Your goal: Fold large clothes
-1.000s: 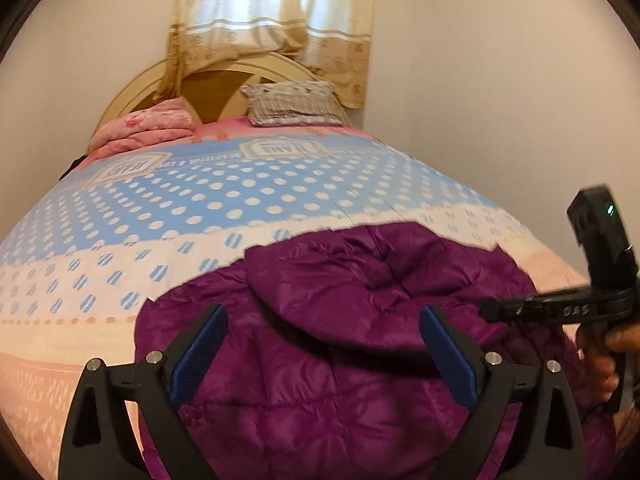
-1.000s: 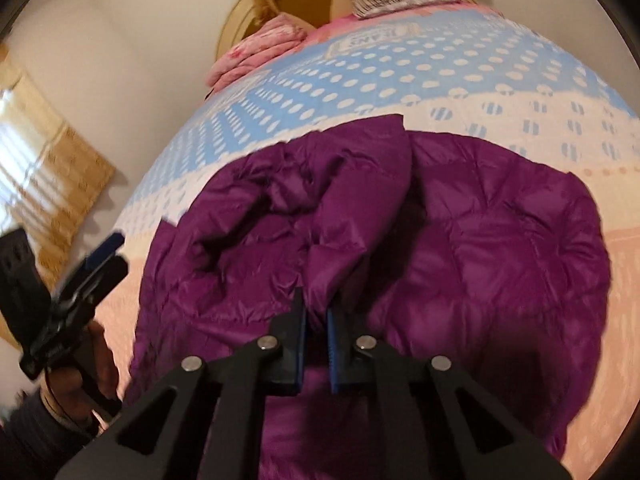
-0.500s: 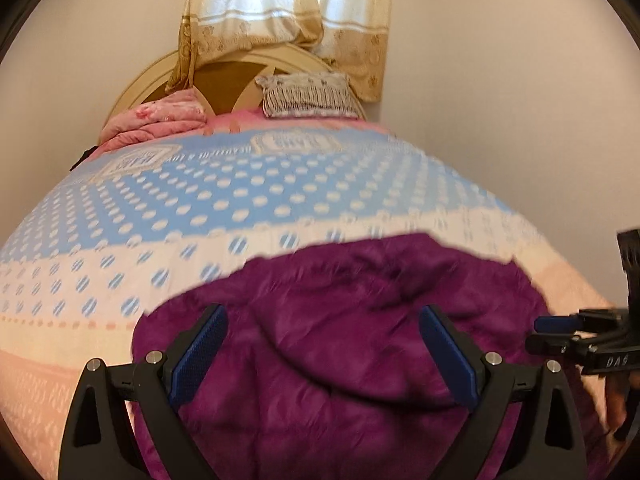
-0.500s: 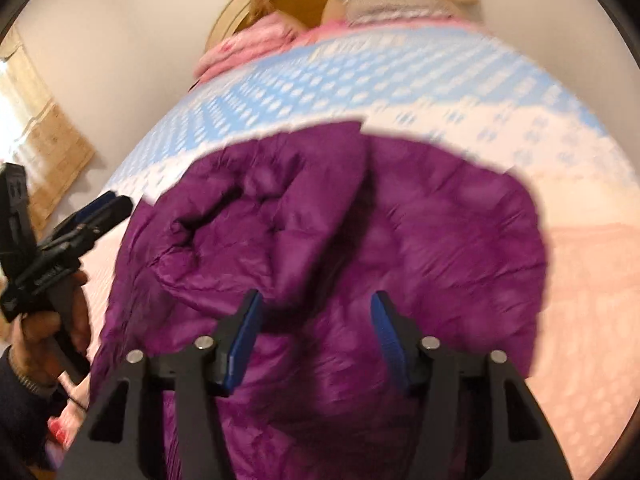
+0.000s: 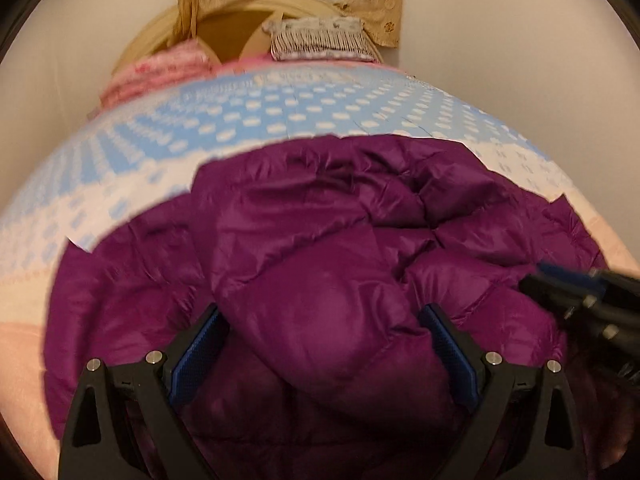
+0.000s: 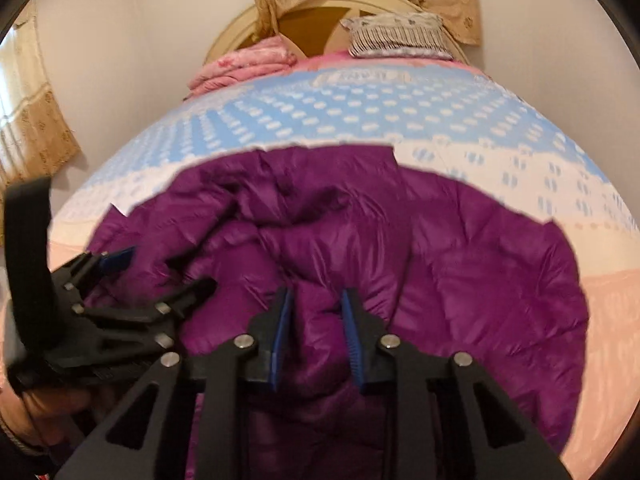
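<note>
A purple puffer jacket [image 5: 320,248] lies bunched on the bed, with a part folded over its middle. My left gripper [image 5: 320,312] hangs open and wide just above it, and a padded bulge of the jacket sits between its fingers without touching the pads. My right gripper [image 6: 316,294] is closing on a raised fold of the jacket [image 6: 460,264], and the fold fills the narrow gap between its blue pads. The left gripper [image 6: 120,280] shows in the right wrist view at the left edge. The right gripper [image 5: 580,292] shows in the left wrist view at the right edge.
The bed [image 5: 280,116] has a blue dotted and peach cover. At its head lie a pink folded quilt [image 6: 244,64] and a striped pillow [image 6: 396,36] against a rounded headboard. Curtains hang behind. A hand [image 6: 36,404] holds the left gripper's grip.
The right gripper let go of the jacket fold, spread, then narrowed onto a fold again. The left gripper came down and closer over the jacket, still open.
</note>
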Motion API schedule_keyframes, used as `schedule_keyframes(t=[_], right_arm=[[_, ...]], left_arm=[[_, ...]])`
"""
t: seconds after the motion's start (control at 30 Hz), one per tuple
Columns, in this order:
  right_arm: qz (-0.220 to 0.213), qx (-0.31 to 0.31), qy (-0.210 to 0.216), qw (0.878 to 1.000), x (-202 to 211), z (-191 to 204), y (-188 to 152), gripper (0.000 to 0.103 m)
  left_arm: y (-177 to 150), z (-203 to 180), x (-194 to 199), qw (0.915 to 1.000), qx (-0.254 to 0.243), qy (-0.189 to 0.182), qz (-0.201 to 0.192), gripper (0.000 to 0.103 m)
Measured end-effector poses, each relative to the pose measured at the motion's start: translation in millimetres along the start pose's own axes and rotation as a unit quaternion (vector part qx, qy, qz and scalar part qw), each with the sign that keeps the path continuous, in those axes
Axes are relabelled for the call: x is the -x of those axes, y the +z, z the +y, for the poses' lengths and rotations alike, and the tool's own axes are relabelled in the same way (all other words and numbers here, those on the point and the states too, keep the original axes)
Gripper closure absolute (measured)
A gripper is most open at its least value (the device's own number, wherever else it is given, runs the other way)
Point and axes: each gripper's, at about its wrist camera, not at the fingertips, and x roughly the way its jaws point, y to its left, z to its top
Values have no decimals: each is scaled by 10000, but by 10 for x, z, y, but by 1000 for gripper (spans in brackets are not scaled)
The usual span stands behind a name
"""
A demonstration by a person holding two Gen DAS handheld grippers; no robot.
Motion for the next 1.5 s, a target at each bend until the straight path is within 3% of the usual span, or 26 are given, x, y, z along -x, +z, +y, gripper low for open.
schedule_keyframes(t=[0.13,1.5], right_arm=[[3,-78,12,10000,-33,-59,-33,76],[152,-157,-127,9997,-231,-55,-80,76]], left_arm=[[-8,53,-73,9997,156,-120,152,5],[-11,-36,-183,9991,-83,243,337,1]])
